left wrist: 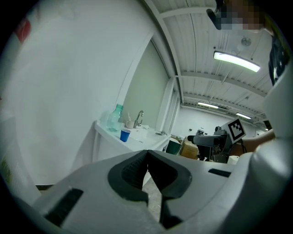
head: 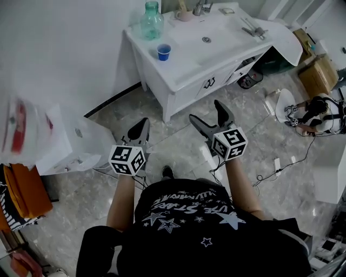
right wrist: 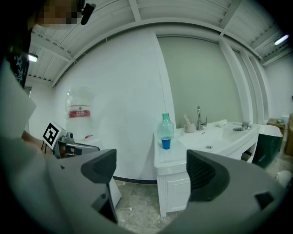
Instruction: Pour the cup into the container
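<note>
White vanity desk w/ a built-in sink stood against the wall. A small blue plastic cup sat upright on the desk's left end in the head view, near the front edge. A clear green plastic bottle-shaped container stood just behind it, at the desk's back corner. A chrome faucet was at the desk's back edge, right of the container. Both grippers were held well short of the desk, over the grey stone floor, pointing toward it. Left gripper: jaws pressed together, tips touching, nothing btwn them. Right gripper: jaws spread wide, nothing btwn them; cup & container showed on the desk far beyond the gap.
</note>
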Demonstrator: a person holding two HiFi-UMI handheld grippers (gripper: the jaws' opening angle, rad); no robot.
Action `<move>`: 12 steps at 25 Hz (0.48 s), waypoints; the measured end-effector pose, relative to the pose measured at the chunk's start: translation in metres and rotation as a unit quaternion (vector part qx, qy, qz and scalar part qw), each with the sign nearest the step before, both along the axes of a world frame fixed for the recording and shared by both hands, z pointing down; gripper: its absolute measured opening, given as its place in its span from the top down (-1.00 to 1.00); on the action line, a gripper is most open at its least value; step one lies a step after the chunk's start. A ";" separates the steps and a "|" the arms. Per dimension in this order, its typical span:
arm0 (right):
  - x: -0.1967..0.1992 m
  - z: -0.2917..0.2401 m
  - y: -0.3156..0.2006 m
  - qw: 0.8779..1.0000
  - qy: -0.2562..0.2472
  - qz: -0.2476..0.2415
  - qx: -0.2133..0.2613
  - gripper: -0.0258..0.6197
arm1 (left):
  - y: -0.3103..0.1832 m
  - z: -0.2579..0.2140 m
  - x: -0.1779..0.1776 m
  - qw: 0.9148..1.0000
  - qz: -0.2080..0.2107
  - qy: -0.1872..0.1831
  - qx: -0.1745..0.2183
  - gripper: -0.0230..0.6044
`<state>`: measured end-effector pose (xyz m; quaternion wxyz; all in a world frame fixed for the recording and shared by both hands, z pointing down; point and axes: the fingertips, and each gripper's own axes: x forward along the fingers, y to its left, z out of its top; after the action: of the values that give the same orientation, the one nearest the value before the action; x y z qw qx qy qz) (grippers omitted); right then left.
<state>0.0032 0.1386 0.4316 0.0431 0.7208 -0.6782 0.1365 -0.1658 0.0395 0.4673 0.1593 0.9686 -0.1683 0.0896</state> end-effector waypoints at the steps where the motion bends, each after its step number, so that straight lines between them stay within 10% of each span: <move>1: 0.002 0.000 -0.006 1.000 0.004 0.002 -0.001 -0.52 | -0.008 0.001 0.000 1.000 0.000 0.001 0.000 0.89; 12: 0.055 0.011 -0.067 1.000 0.021 -0.020 -0.011 -0.51 | -0.061 0.004 0.025 0.999 -0.036 -0.001 0.007 0.89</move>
<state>0.0581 0.0716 0.4430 0.0680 0.7090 -0.6902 0.1275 -0.1406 -0.0218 0.4708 0.1549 0.9630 -0.2040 0.0839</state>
